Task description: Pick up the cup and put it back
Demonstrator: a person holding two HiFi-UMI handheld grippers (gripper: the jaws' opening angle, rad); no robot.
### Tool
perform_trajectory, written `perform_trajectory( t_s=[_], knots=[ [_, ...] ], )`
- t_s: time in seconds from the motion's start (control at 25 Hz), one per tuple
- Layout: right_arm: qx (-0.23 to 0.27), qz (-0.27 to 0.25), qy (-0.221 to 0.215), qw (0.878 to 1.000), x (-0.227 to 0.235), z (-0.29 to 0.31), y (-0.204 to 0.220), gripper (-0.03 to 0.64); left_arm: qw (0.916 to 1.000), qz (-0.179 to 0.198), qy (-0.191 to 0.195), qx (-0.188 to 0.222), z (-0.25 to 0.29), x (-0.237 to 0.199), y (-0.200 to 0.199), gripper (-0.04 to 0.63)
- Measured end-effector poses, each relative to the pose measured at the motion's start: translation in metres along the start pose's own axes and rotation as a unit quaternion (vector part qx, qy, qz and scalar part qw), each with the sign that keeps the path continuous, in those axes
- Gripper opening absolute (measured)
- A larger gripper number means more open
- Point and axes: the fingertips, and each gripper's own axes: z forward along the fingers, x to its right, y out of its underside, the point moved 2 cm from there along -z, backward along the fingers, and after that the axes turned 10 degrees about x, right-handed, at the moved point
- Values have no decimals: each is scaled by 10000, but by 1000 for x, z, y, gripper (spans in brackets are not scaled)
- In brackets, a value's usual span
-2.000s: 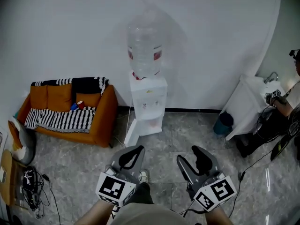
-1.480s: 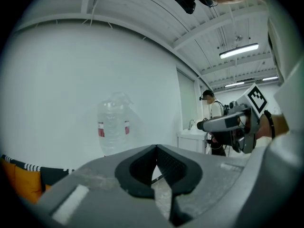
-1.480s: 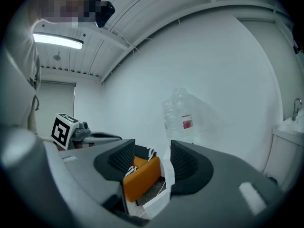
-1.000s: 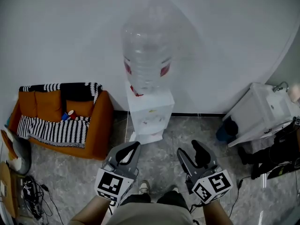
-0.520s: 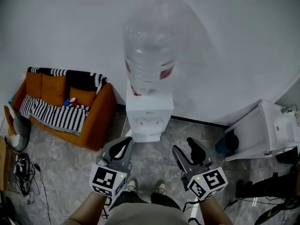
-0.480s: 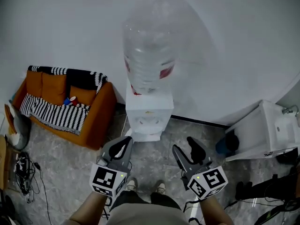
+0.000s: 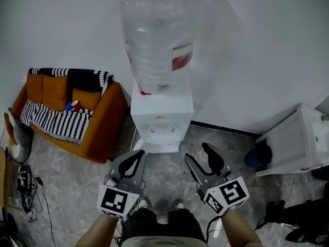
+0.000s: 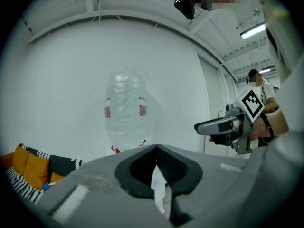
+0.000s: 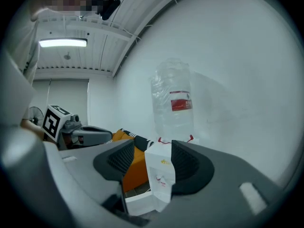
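A red cup (image 7: pixel 75 105) and a blue cup (image 7: pixel 68 107) lie on the striped blanket of an orange sofa (image 7: pixel 100 130) at the left, far from both grippers. The blue one shows small in the left gripper view (image 8: pixel 46 186). My left gripper (image 7: pixel 138 154) hangs over the floor in front of a white water dispenser (image 7: pixel 161 118); its jaws meet at the tips (image 8: pixel 156 147) with nothing between them. My right gripper (image 7: pixel 197 153) is beside it, open and empty, and through its gap (image 9: pixel 153 144) I see the dispenser (image 9: pixel 160 175).
A large clear bottle (image 7: pixel 157 35) tops the dispenser, close below the head camera. A white cabinet (image 7: pixel 303 138) and a dark bin (image 7: pixel 258 155) stand at the right. Cables (image 7: pixel 23 181) lie on the floor at the left. A person (image 8: pixel 260 87) stands at the right.
The dispenser and its bottle have grown larger and nearer in the head view. Both grippers hold their places low in the frame, side by side, their jaws as before.
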Motion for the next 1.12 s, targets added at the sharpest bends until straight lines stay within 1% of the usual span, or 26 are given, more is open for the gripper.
perform_trajectory(
  t_s=[0.08,0.28,0.52,0.64,0.76,0.84,0.96,1.12],
  knots=[
    [10,14,63,10000,6,6,26,249,9999,132,41,-8,5,-3,26,3],
    [84,30,206,9997,19,18,93,250,9998,59,161,24,14,-6,88,3],
    [109,33,305,9995,38,30,183,250,9990,337,231,171,32,-12,169,2],
    [119,-29,322,9994,47,38,231,250,9992,282,183,223,40,-15,215,3],
    [165,-43,221,9996,54,49,277,262,9993,286,94,215,44,-21,262,3],
    [216,-56,202,9995,60,54,306,268,9994,272,104,205,49,-23,293,3],
    [256,-22,210,9995,70,60,351,268,9992,291,106,236,55,-27,337,3],
    [234,24,208,9995,84,69,413,270,9994,243,-5,259,69,-34,395,3]
  ],
)
